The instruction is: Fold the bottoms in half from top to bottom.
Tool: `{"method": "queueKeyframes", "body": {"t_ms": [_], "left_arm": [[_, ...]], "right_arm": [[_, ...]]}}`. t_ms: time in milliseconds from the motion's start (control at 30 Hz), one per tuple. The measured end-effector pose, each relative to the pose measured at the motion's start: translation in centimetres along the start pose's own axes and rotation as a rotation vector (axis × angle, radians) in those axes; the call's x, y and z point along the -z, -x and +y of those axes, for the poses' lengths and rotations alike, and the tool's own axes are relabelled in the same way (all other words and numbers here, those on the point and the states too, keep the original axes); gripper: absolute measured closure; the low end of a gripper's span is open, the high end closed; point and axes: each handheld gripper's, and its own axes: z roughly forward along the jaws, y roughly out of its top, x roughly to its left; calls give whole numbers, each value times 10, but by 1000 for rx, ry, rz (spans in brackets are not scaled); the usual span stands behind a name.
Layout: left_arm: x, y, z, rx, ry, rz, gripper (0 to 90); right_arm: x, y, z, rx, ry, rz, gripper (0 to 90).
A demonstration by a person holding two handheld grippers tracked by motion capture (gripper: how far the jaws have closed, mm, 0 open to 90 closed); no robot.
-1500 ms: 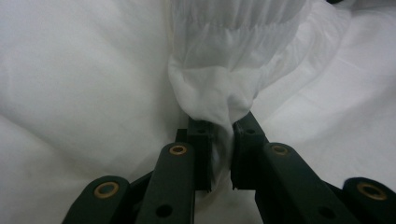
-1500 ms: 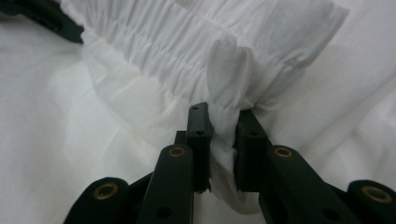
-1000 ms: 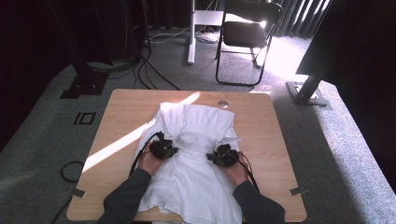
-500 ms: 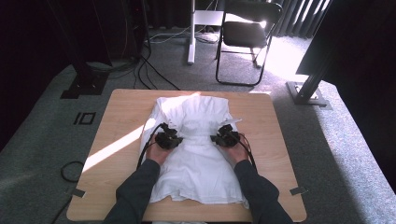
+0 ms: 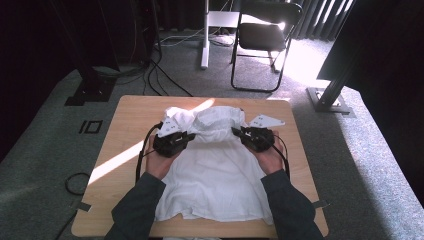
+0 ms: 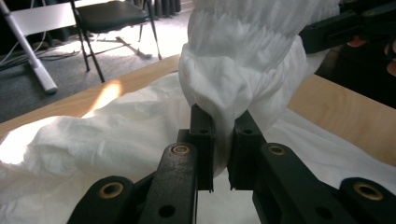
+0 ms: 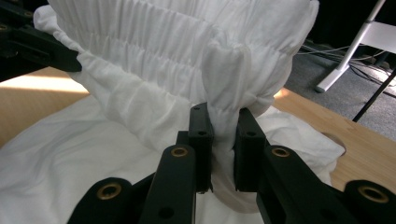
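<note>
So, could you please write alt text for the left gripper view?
The left gripper is shut on a bunched fold of the white garment, lifted above the wooden table. A black chair stands behind.

White garments: one (image 5: 215, 170), spread on the worktop with its gathered edge bunched at the far side
Tongs: two, the left tongs (image 5: 189, 137) and the right tongs (image 5: 237, 133)
Jaws on each tongs: two
Hands: two, a left hand (image 5: 159, 162) and a right hand (image 5: 270, 157)
Dark sleeves: two
Worktops: one (image 5: 135, 112), of light wood
Round holes in the worktop: one (image 7: 334, 136)
Folding chairs: one (image 5: 262, 37), black, on the floor beyond the worktop
Grey three-cornered plates: two (image 5: 266, 120)
</note>
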Motion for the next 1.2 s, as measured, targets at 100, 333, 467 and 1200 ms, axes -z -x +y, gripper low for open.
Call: {"method": "queueKeyframes", "body": {"t_ms": [100,333,467,1200], "left_arm": [[0,6,-24,30,-54,-39,825],[-34,12,-105,121,-304,-101,798],[-37,5,-117,218,-309,-143,687],[-84,-17,-73,168,-339,-94,840]], "right_arm": [[5,-11,-18,10,-50,29,803],[-18,-30,-97,-62,-262,131,800],[-34,-35,-118,-54,-358,137,726],[-75,29,-89,-224,-307,80,782]]}}
